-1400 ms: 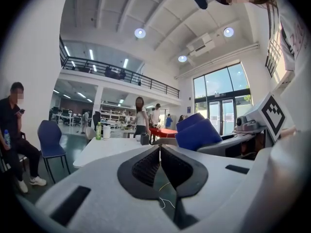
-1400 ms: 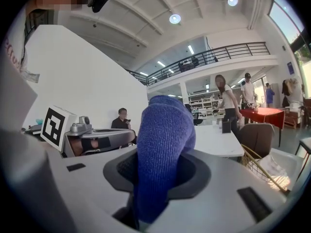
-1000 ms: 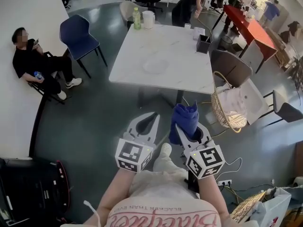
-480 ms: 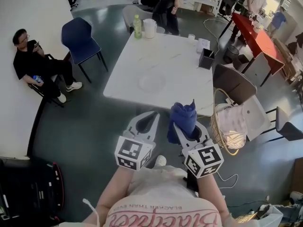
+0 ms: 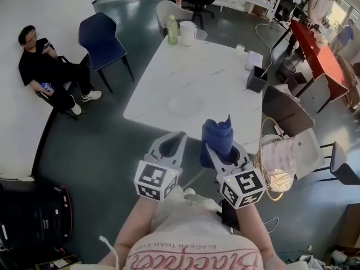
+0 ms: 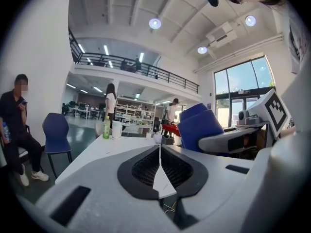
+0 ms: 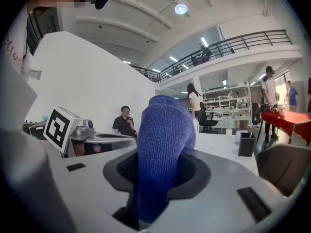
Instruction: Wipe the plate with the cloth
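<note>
A clear plate [image 5: 181,104] lies near the front edge of the white marble table [image 5: 225,72], hard to make out against it. My right gripper [image 5: 222,145] is shut on a folded blue cloth [image 5: 219,136] that sticks up between its jaws; the blue cloth [image 7: 163,149] fills the middle of the right gripper view. My left gripper [image 5: 181,135] is shut with nothing in it, its jaws [image 6: 159,147] pressed together. Both grippers hang side by side in the air over the table's near edge, short of the plate.
A green bottle [image 5: 172,30] and white jug [image 5: 187,32] stand at the table's far end, a black box [image 5: 257,79] at its right edge. A blue chair [image 5: 101,41] and a seated person [image 5: 48,69] are left; a wicker basket [image 5: 278,162] and grey chairs right.
Both grippers, with the cloth still in the right one, have moved forward to the table's near edge; the table and plate now sit closer in the head view.
</note>
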`<state>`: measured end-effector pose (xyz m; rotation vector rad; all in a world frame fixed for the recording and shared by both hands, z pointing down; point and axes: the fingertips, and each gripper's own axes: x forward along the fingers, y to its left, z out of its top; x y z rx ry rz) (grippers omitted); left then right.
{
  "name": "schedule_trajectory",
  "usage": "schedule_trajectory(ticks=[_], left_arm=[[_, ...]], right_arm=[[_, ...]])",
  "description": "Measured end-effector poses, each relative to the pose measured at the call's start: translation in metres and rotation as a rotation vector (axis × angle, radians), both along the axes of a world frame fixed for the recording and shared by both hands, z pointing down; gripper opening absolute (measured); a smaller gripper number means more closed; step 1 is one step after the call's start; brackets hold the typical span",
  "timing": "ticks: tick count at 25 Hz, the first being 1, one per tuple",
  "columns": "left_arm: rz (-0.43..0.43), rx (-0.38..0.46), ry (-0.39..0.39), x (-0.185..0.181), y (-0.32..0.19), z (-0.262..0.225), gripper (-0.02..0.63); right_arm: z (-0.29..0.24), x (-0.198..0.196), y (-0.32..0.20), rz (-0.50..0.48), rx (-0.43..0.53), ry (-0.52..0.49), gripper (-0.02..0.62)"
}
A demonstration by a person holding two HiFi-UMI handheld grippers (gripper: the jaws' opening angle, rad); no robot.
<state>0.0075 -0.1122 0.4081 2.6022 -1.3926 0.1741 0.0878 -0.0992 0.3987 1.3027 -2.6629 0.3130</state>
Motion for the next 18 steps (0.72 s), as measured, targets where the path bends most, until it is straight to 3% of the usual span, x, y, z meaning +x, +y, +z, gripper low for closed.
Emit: schedule_trajectory(ticks=[4, 7, 18], left_arm=[[-0.013, -0.004, 0.032, -0.012, -0.029, 0.005, 0.006], [0.031, -0.010, 0.089, -0.016, -0.054, 0.008, 0.006], [0.047, -0.234, 0.081, -0.058, -0.149, 0.076, 0.008]], right_arm=[[0.007, -0.005, -0.030, -0.013, -0.017, 0.015, 0.121], [0.013, -0.005, -0.059, 0.002, -0.036, 0.010, 0.121], [0.040, -0.034, -0.157, 0.011, -0.093, 0.049, 0.121]])
